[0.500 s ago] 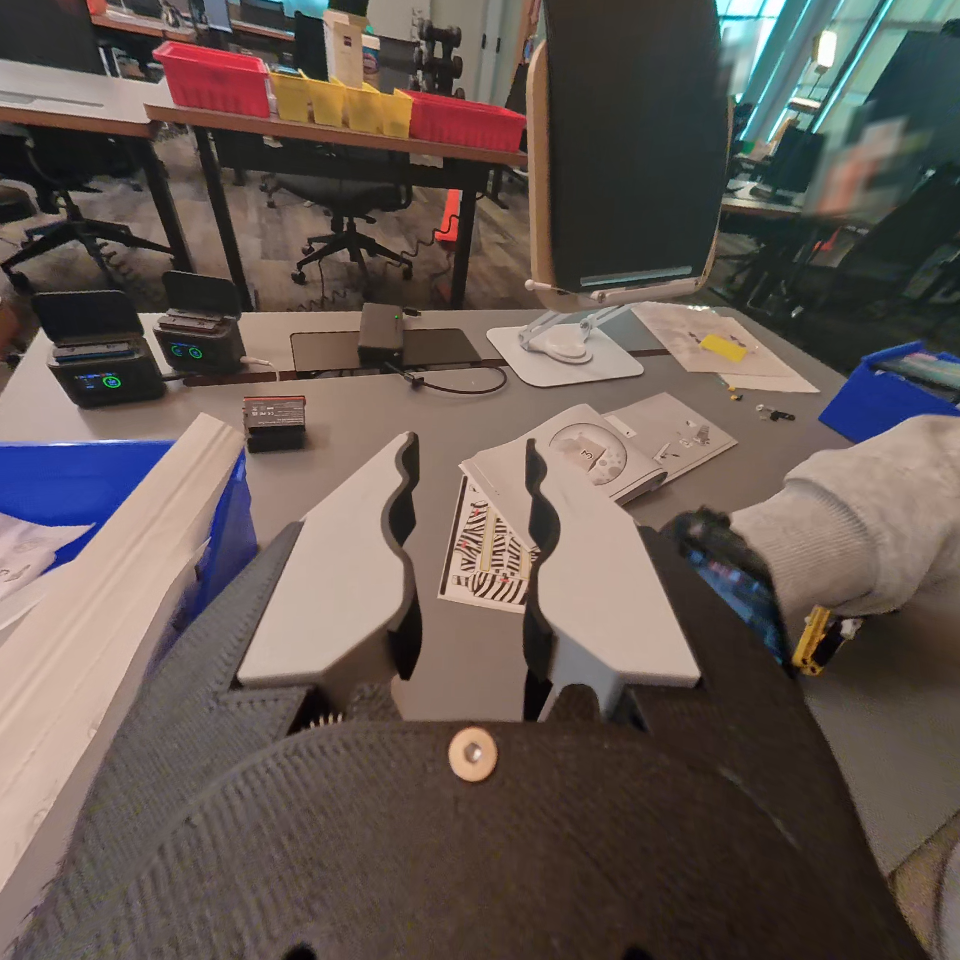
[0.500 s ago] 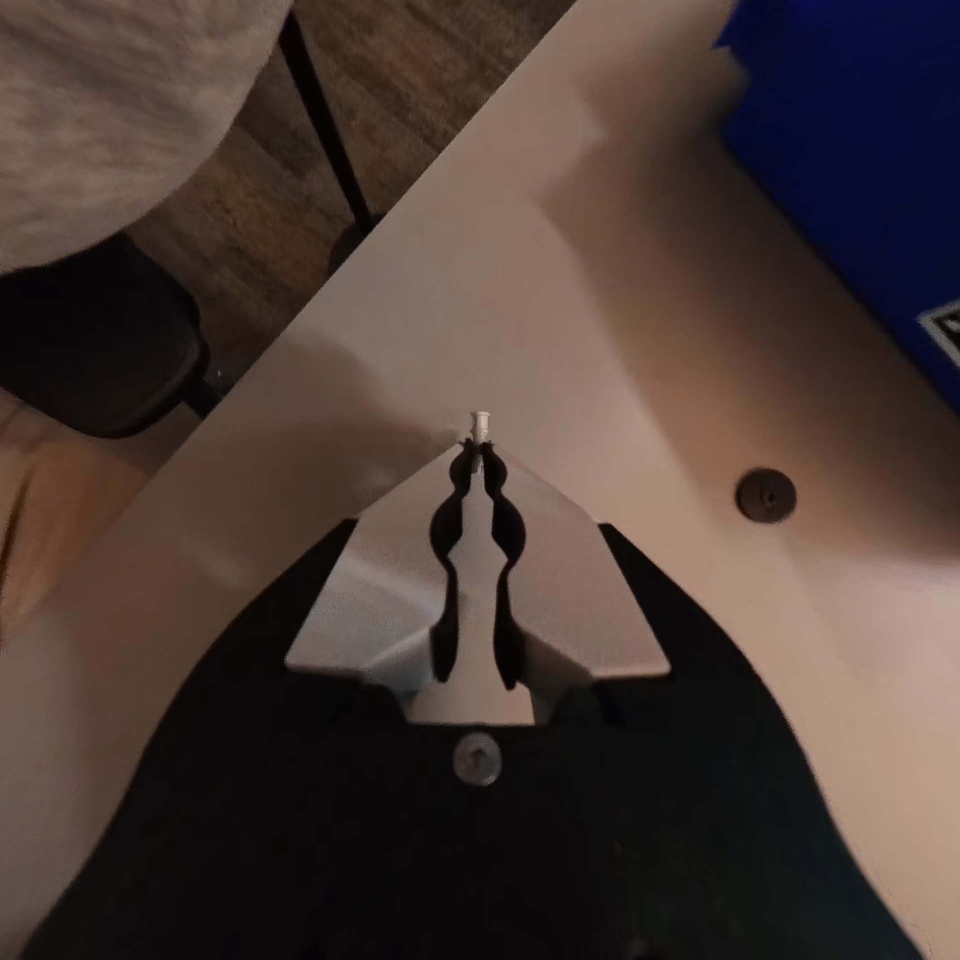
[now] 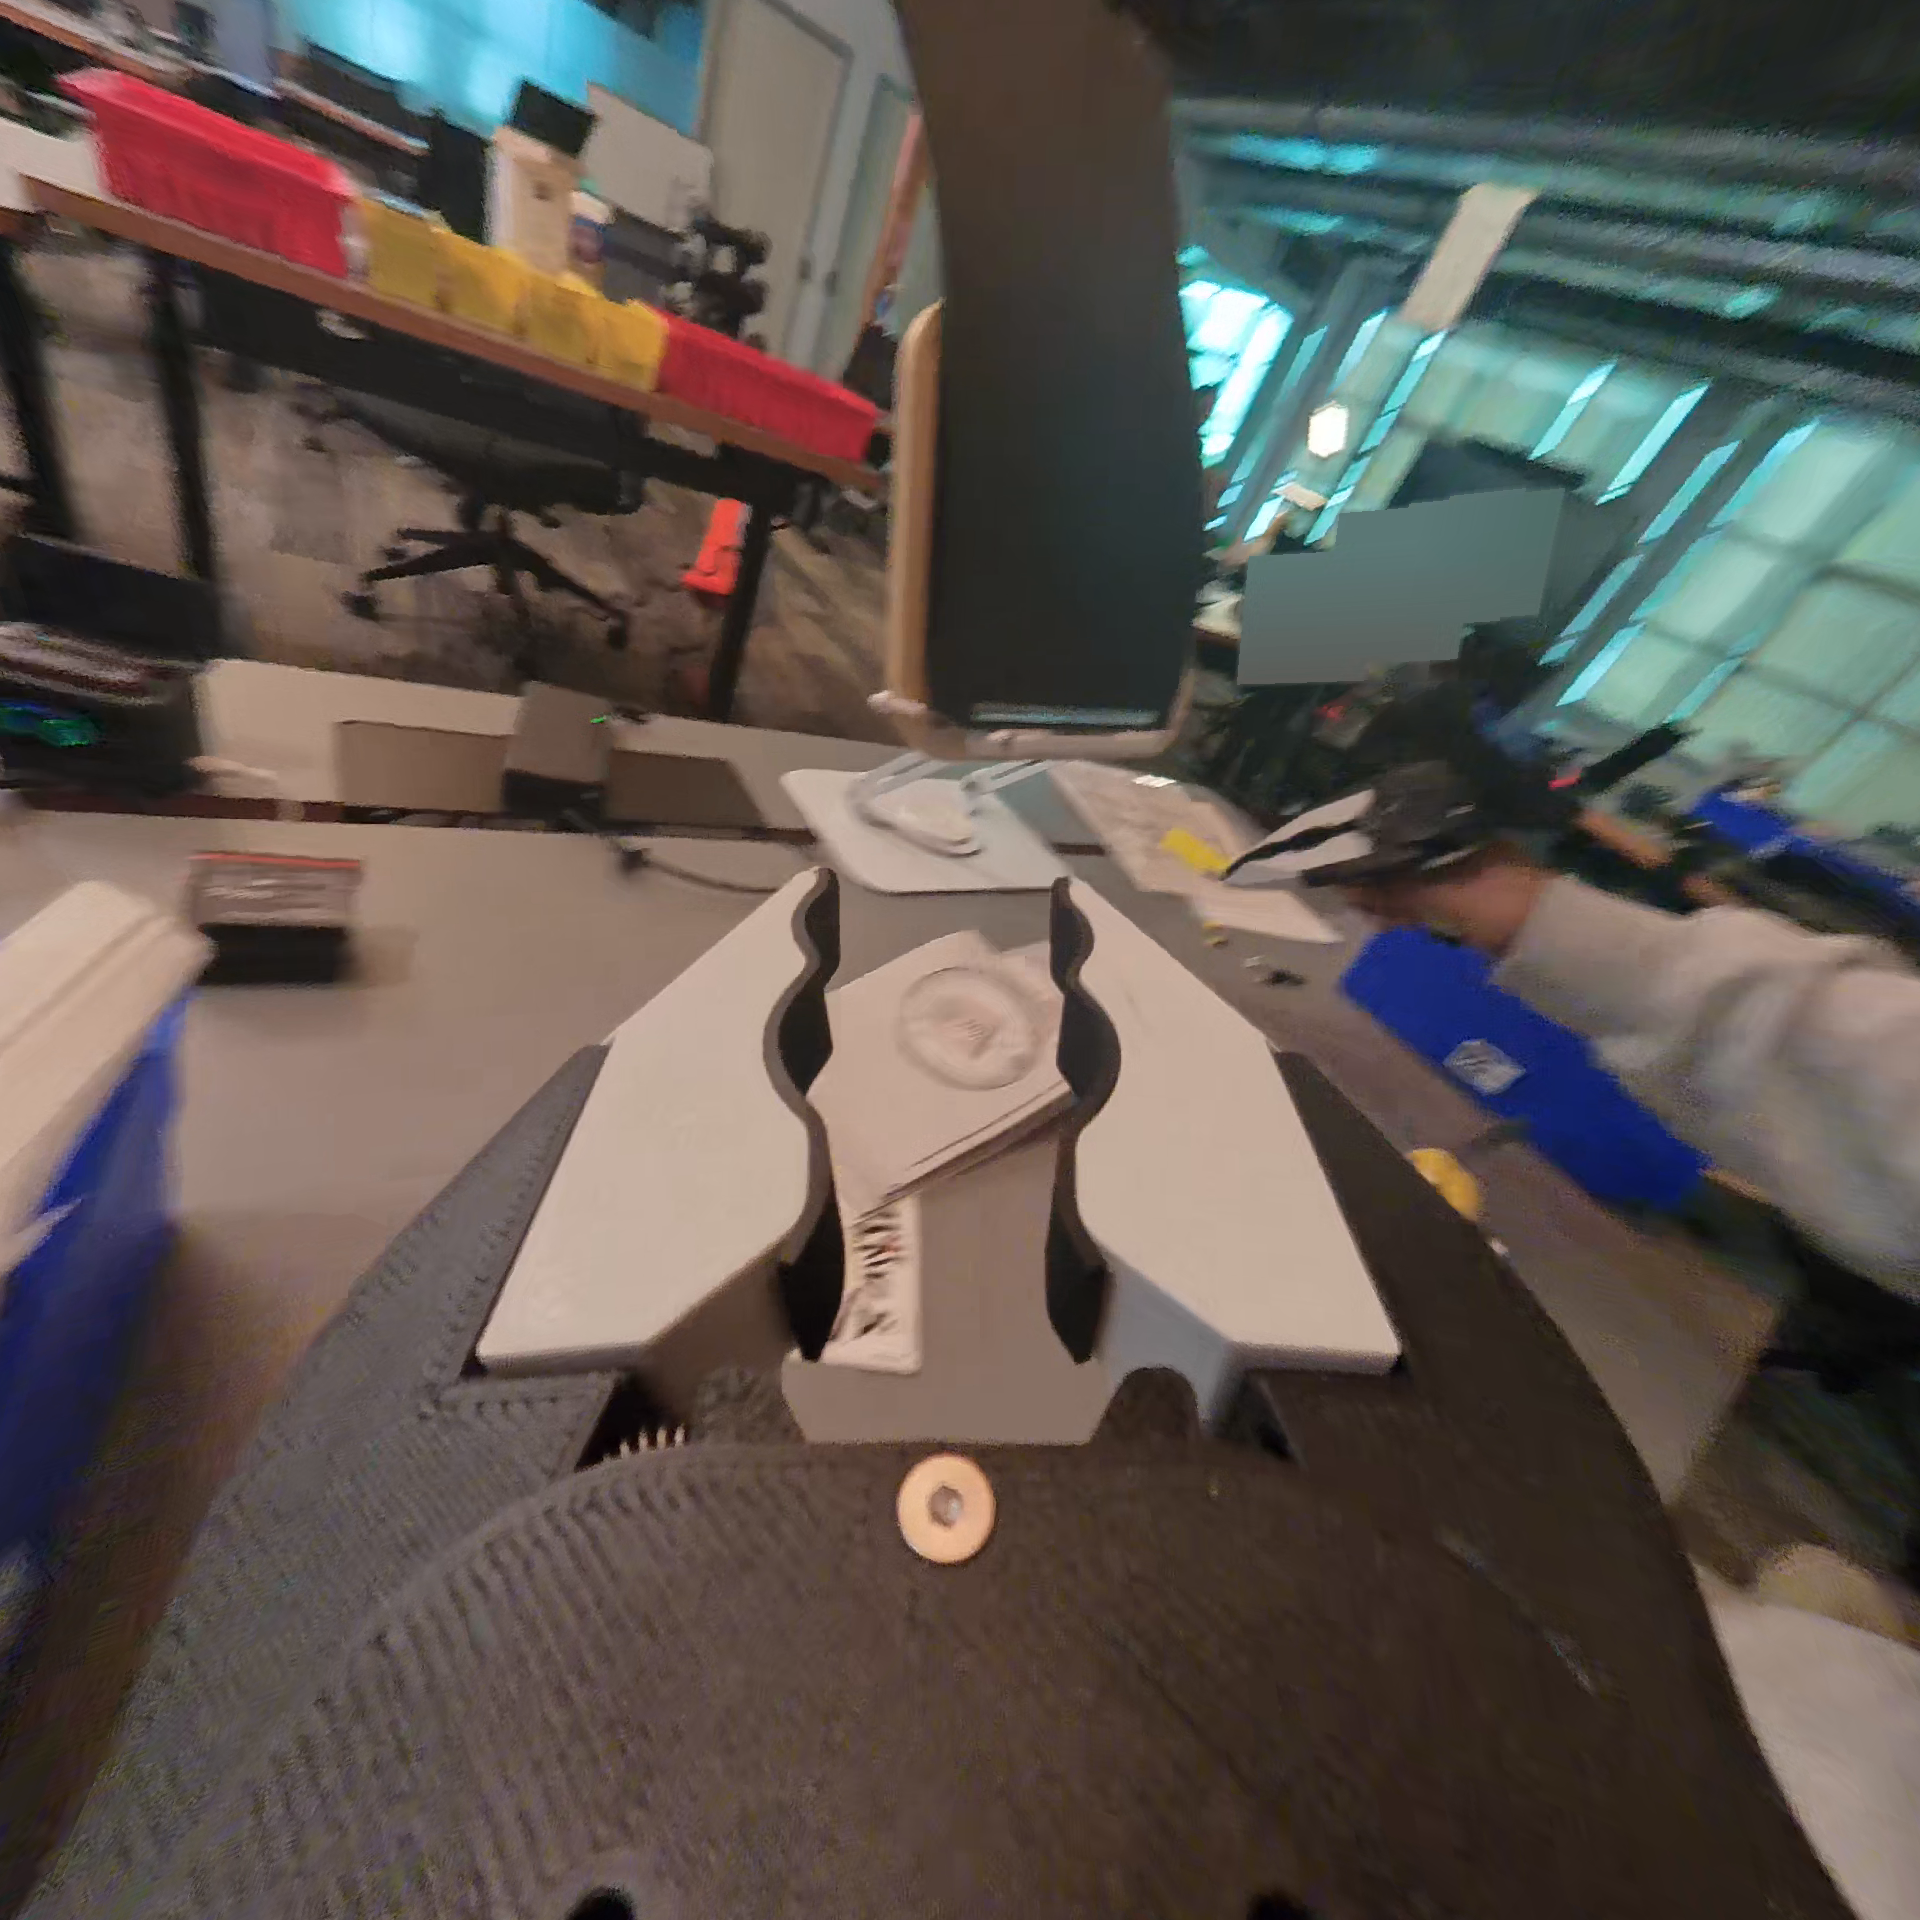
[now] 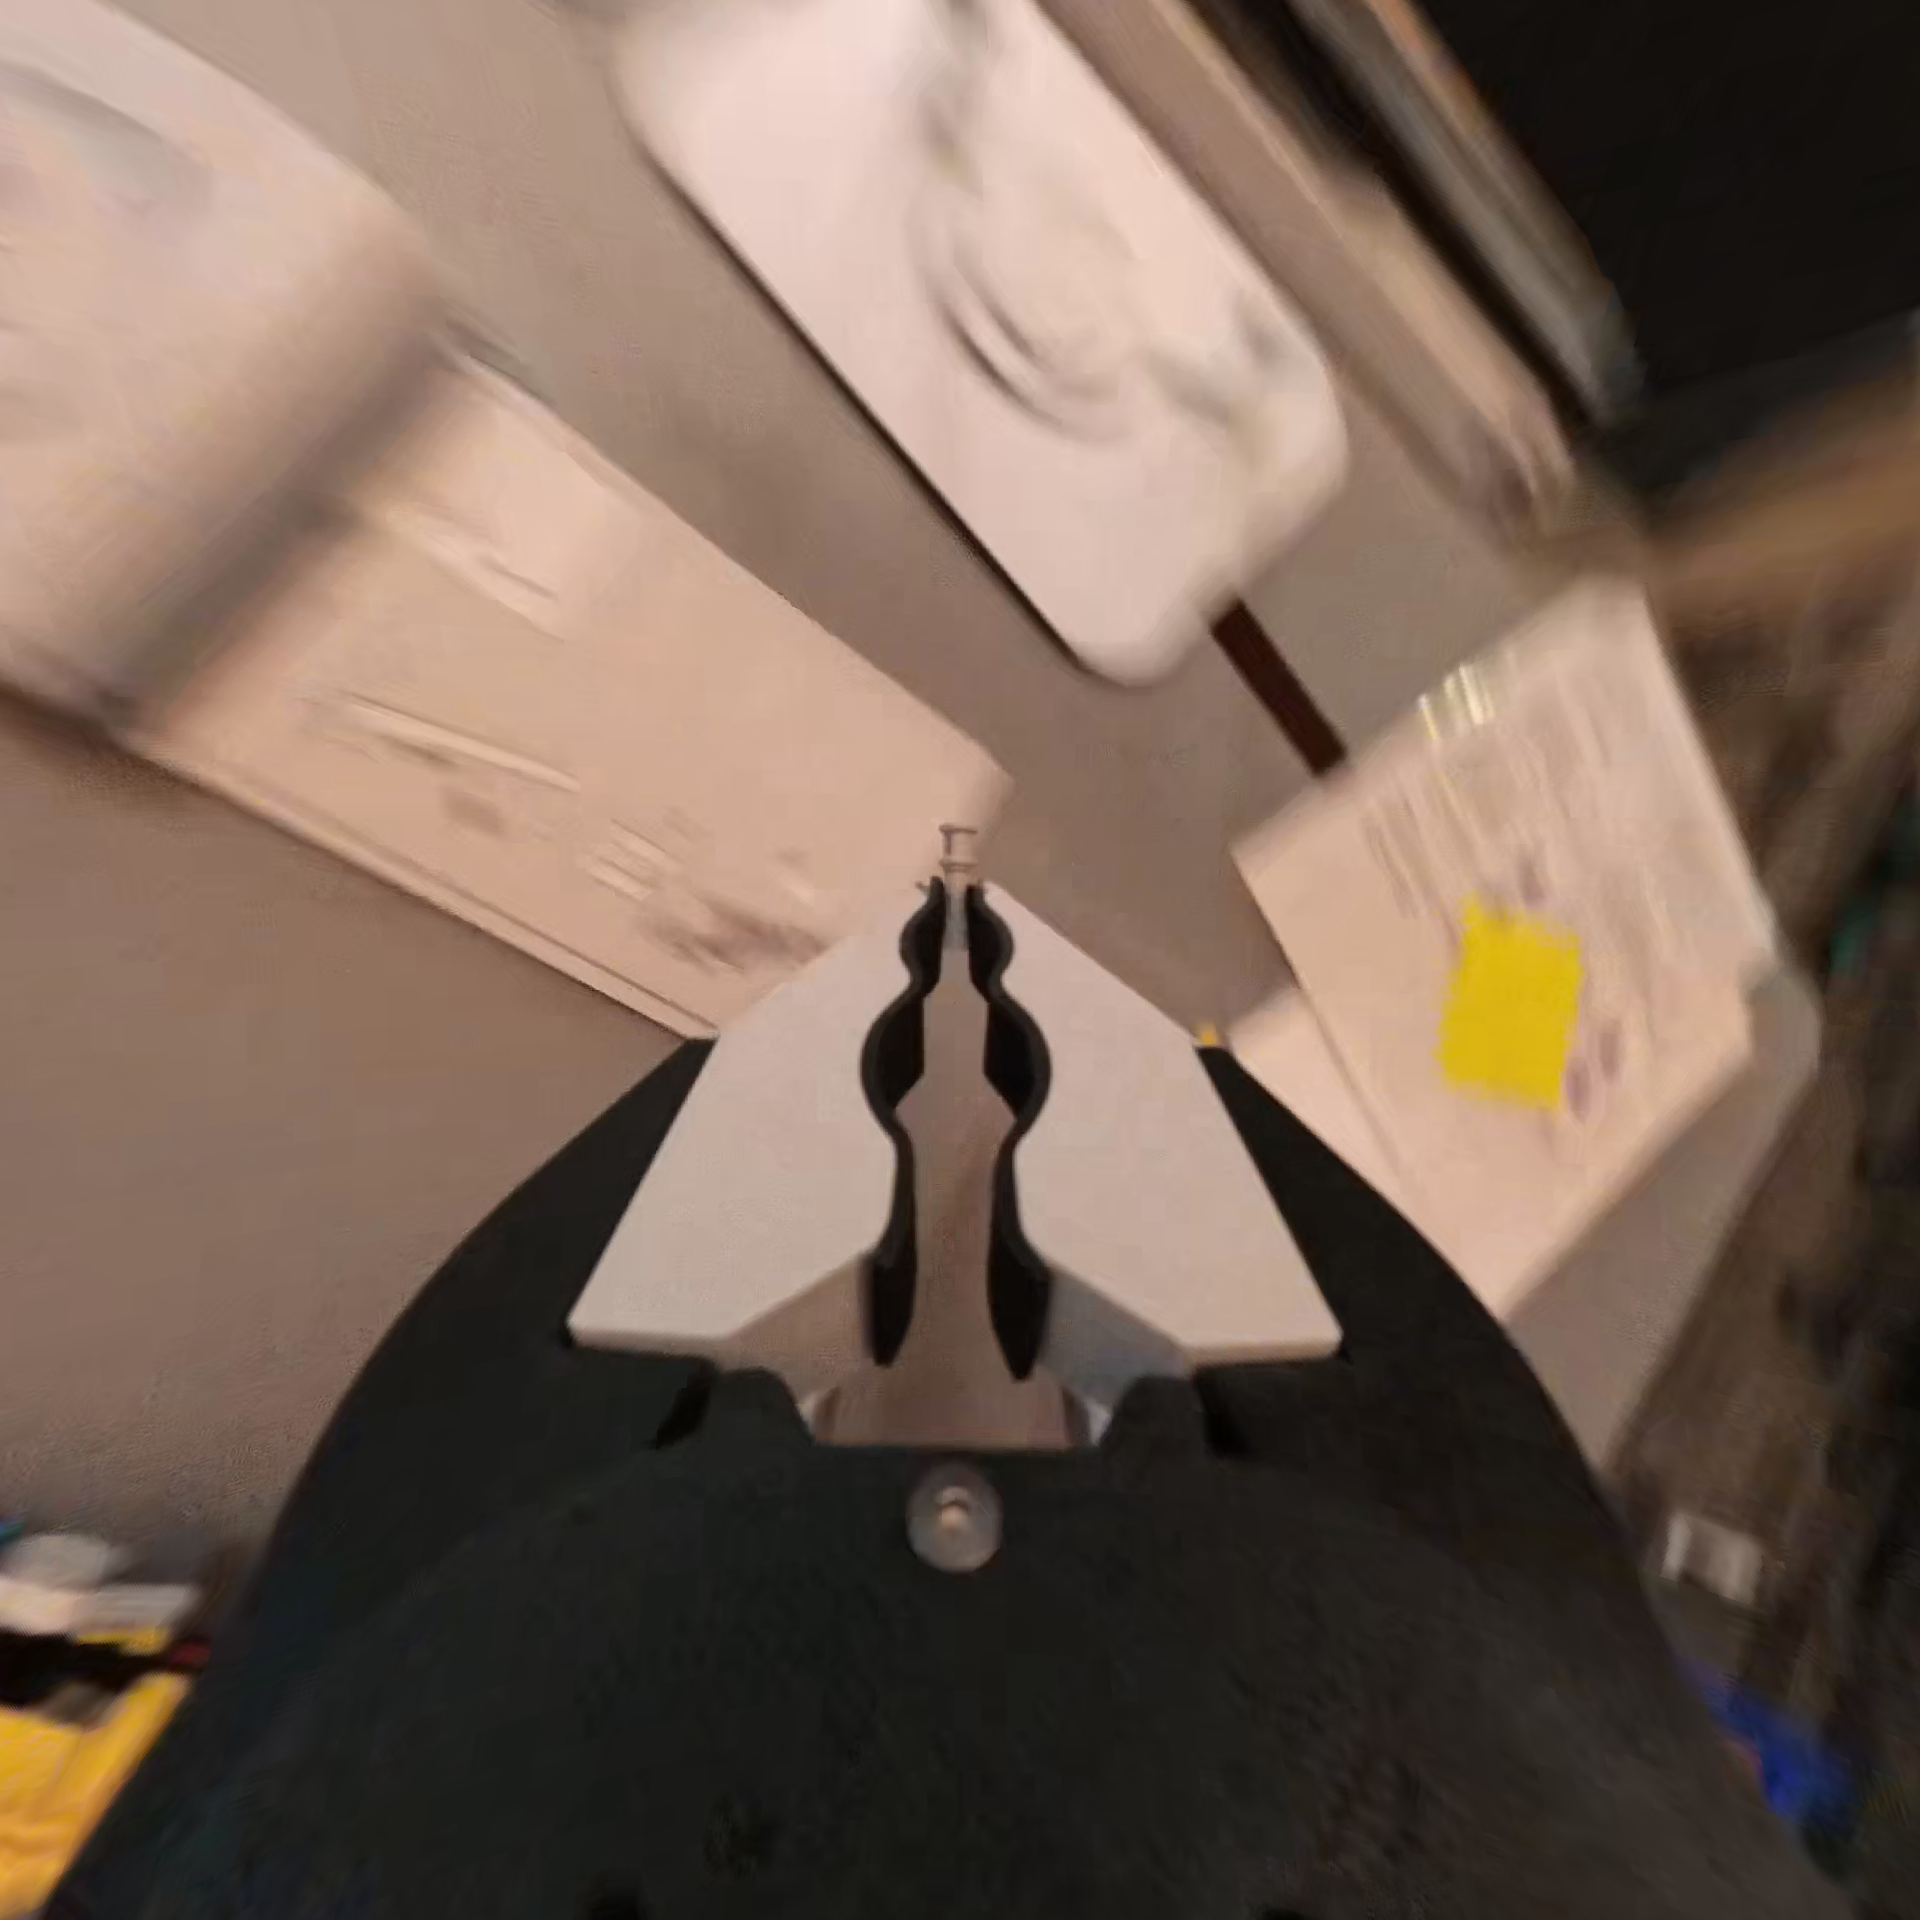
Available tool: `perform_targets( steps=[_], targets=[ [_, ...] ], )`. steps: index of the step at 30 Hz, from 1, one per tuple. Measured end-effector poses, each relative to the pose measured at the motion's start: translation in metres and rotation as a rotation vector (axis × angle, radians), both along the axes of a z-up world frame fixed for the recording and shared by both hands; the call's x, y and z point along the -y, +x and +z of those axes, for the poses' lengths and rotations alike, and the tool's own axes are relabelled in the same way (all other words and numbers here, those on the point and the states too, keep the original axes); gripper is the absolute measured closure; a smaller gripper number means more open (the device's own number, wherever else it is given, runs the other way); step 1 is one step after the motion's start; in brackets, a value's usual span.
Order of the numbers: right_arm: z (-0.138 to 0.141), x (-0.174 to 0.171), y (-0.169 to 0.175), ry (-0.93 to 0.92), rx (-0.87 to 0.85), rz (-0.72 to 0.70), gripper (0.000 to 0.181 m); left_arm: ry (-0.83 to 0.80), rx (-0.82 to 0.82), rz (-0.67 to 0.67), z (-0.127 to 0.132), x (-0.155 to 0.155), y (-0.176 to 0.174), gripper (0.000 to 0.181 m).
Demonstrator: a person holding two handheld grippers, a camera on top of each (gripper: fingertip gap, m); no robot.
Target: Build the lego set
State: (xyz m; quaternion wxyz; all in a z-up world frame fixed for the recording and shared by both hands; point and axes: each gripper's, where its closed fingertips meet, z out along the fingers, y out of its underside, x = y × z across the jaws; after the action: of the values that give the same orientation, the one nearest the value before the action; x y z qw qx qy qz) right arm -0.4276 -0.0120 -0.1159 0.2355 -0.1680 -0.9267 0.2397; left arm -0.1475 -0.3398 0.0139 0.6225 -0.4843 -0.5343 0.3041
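Above the grey table [image 3: 416,1039] we hold both tools — right gripper [image 4: 954,896] pinches a tiny white lego pin [image 4: 953,847] at its tips. Left gripper [image 3: 940,904] gapes wide, nothing in it, over the booklets [image 3: 945,1049].

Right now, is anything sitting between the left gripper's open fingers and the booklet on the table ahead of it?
Nothing visible does. The left gripper is open and empty, and the booklet shows straight through the gap between its fingers, with only bare table around it.

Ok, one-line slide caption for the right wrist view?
Right gripper pinching a tiny white pin above the blurred table.
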Motion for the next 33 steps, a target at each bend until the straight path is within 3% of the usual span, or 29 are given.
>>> perform_targets(
  steps=[1,3,5,12,21,24,26,29,33],
  targets=[
    [-0.011,-0.046,-0.02,0.026,0.031,-0.15,0.179,0.043,-0.03,-0.046,0.008,-0.009,0.0,0.143],
    [-0.034,-0.116,-0.039,0.014,0.131,-0.397,0.179,0.095,-0.077,-0.11,0.02,-0.024,0.001,0.143],
    [-0.053,-0.143,-0.039,-0.067,0.241,-0.518,0.179,0.089,-0.083,-0.133,0.022,-0.032,0.0,0.143],
    [-0.088,-0.148,-0.035,0.055,0.245,-0.496,0.179,0.028,-0.023,-0.113,0.009,-0.035,-0.007,0.142],
    [-0.089,-0.14,-0.037,0.083,0.282,-0.54,0.171,0.05,-0.025,-0.077,0.007,-0.017,-0.002,0.142],
    [-0.061,-0.101,-0.035,-0.035,0.235,-0.452,0.172,0.057,-0.044,-0.043,0.011,-0.008,0.002,0.142],
    [-0.033,-0.041,-0.014,-0.152,0.224,-0.232,0.166,0.05,-0.072,0.0,0.017,0.0,0.005,0.143],
    [-0.001,0.055,0.049,-0.186,0.187,0.166,0.164,0.028,-0.089,0.076,0.023,0.014,0.01,0.143],
    [0.011,0.172,0.155,-0.117,0.112,0.652,0.163,0.009,-0.077,0.129,0.021,0.027,0.017,0.145]
  ],
)
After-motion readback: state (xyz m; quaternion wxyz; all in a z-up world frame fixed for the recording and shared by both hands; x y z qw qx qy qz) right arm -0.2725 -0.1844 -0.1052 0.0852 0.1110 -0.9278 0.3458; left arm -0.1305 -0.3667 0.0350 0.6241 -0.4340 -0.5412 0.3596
